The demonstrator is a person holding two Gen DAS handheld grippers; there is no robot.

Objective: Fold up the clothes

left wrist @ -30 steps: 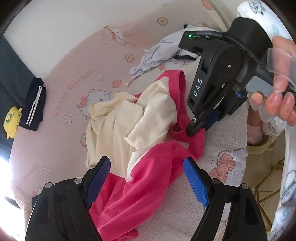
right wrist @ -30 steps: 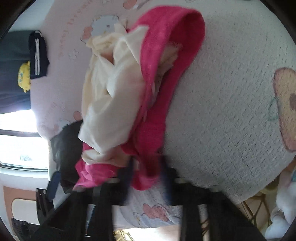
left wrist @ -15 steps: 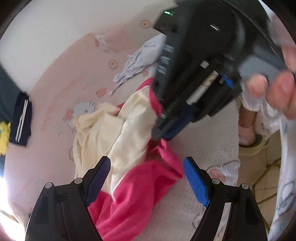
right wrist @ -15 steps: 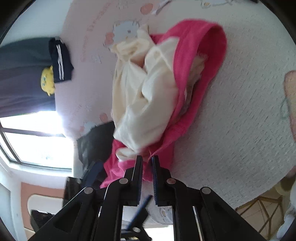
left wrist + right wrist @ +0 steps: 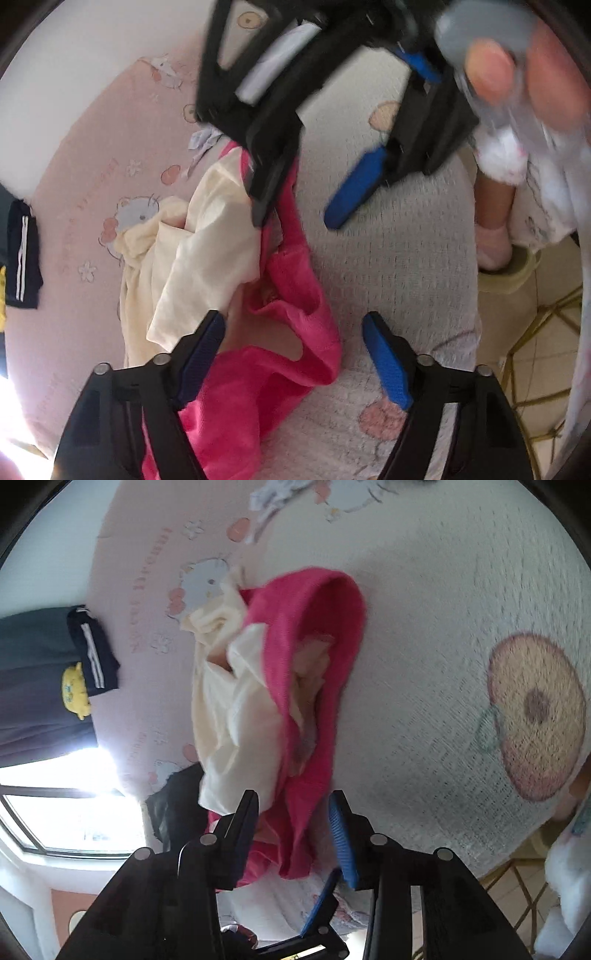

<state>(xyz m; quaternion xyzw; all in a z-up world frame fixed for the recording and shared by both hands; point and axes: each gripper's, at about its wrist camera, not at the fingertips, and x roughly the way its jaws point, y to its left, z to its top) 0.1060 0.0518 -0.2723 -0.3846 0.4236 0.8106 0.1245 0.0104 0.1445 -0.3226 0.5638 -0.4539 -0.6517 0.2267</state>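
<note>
A hot-pink garment (image 5: 291,332) lies crumpled with a cream garment (image 5: 207,251) on the white knit blanket (image 5: 402,258) of a bed. My left gripper (image 5: 293,356) is open low over the pink cloth, which lies between its blue pads without being pinched. Hovering above the pile's far end is my right gripper (image 5: 308,199), open, held by a person's hand (image 5: 517,66). In the right wrist view the pink garment (image 5: 310,635) runs down between the right gripper (image 5: 295,823) and its spread fingers, and the cream garment (image 5: 236,716) lies to its left.
A navy garment with white stripes (image 5: 24,254) lies at the bed's left on the pink cartoon sheet (image 5: 92,166). A pale grey garment (image 5: 203,138) lies farther back. The bed's edge runs on the right, with a slippered foot (image 5: 495,254) and tiled floor (image 5: 535,350). A bright window (image 5: 74,812) is nearby.
The right gripper, shut half a second ago, now stands open, closer to the left camera. The pink and cream pile has settled flatter on the blanket.
</note>
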